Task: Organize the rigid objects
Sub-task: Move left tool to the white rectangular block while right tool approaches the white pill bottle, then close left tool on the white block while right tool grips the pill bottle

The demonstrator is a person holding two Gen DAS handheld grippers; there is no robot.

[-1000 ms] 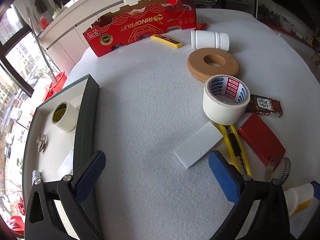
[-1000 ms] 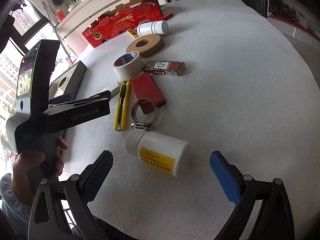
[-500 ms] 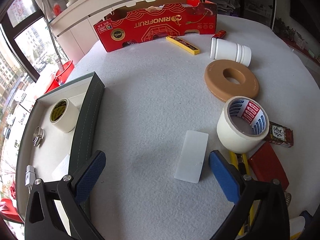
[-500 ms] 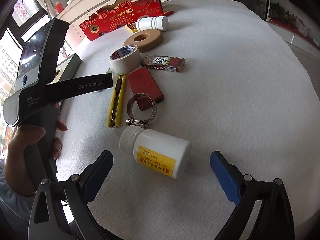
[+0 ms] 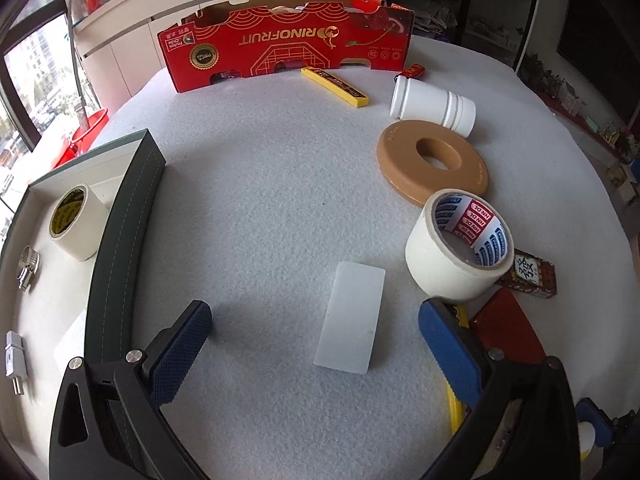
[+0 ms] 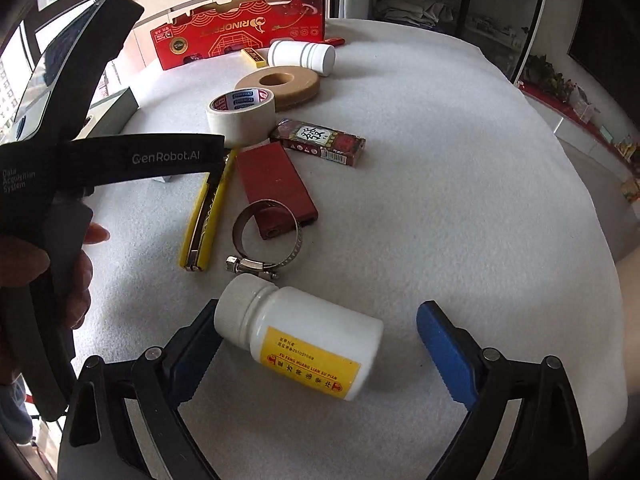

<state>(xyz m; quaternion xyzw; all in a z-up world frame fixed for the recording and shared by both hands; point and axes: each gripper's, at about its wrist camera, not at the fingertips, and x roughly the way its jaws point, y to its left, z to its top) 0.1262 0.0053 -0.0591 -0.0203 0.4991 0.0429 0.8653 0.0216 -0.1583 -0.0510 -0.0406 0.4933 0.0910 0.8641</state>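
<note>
Clutter right — bare felt (image 5: pixel 260 168) centre

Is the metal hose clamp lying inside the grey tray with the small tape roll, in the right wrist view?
No, the hose clamp there lies on the white table cover, overlapping the red block beside the yellow utility knife.

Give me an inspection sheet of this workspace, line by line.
Surface: round table with a white felt cover.
Job's things: pill bottle lying on its side between the right tongs; white flat block ahead of the left tongs; grey tray already holds a tape roll and a hose clamp.
Clutter: tape roll, tan ring, yellow utility knife, red block, second hose clamp, red carton.
Grippers: left tongs open; right tongs have just been closing, far pad clear of the bottle.
Cables: nothing seen.
Surroundings: windows, white cabinets.
</note>
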